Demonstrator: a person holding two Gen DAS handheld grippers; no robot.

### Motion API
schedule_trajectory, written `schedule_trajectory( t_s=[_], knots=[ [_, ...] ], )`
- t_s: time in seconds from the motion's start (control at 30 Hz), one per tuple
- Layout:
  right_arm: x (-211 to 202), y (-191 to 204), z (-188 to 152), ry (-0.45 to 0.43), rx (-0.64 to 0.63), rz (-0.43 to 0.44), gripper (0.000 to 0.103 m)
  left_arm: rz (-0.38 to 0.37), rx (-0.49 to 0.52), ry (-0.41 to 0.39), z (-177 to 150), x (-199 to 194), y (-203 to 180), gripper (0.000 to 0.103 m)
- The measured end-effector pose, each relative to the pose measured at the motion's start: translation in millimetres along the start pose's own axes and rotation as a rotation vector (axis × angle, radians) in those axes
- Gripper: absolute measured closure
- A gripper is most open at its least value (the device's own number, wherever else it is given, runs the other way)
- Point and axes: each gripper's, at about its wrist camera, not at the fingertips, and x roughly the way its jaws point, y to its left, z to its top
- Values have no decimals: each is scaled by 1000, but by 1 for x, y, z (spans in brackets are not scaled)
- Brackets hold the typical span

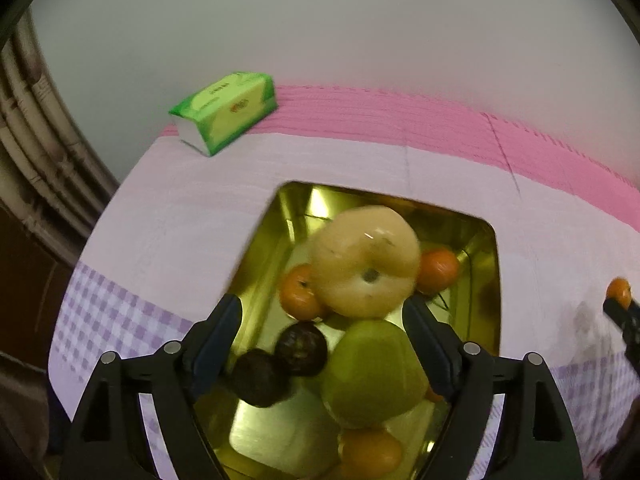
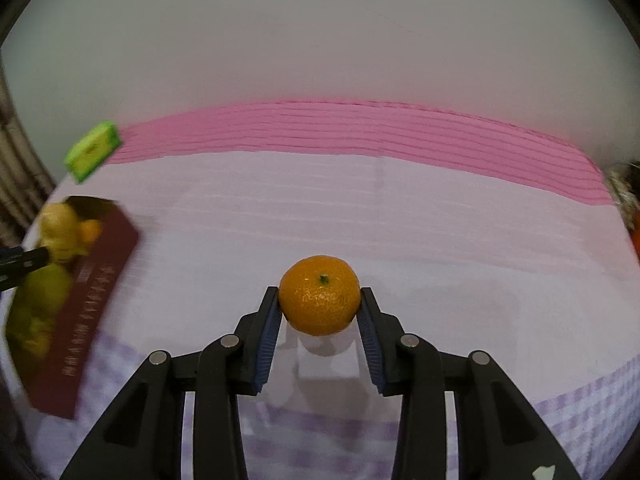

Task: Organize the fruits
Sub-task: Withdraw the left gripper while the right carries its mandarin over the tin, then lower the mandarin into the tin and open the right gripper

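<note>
Orange, finely pitted peel with a green stem scar marks the mandarin (image 2: 319,295), clamped between the blue ribbed pads (image 2: 267,336) of the right gripper (image 2: 319,300) and held just above the pale pink-and-lilac tablecloth (image 2: 360,208). At far left, a gold-lined tin (image 1: 486,280) with a dark red outer wall carries pale lettering too blurred to read. It holds a yellow apple (image 1: 366,260), a green apple (image 1: 372,376), more mandarins and two dark round fruits (image 1: 280,360). The left gripper (image 1: 322,320) hangs over the tin, jaws spread wide, gripping nothing. A green tissue pack (image 1: 226,112) lies at the far left; its print is illegible.
</note>
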Motion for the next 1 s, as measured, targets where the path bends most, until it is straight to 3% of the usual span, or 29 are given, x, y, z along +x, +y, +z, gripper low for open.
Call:
schedule_trajectory(
  t_s=[0.23, 0.53, 1.0],
  knots=[
    [-19, 73, 4, -3, -140, 145, 67, 35, -84, 5, 7, -4, 33, 20],
    [-31, 164, -5, 29, -343, 300, 67, 46, -100, 11, -1, -11, 56, 20],
    [-19, 215, -27, 98, -474, 296, 67, 61, -172, 33, -32, -27, 93, 20]
  ],
)
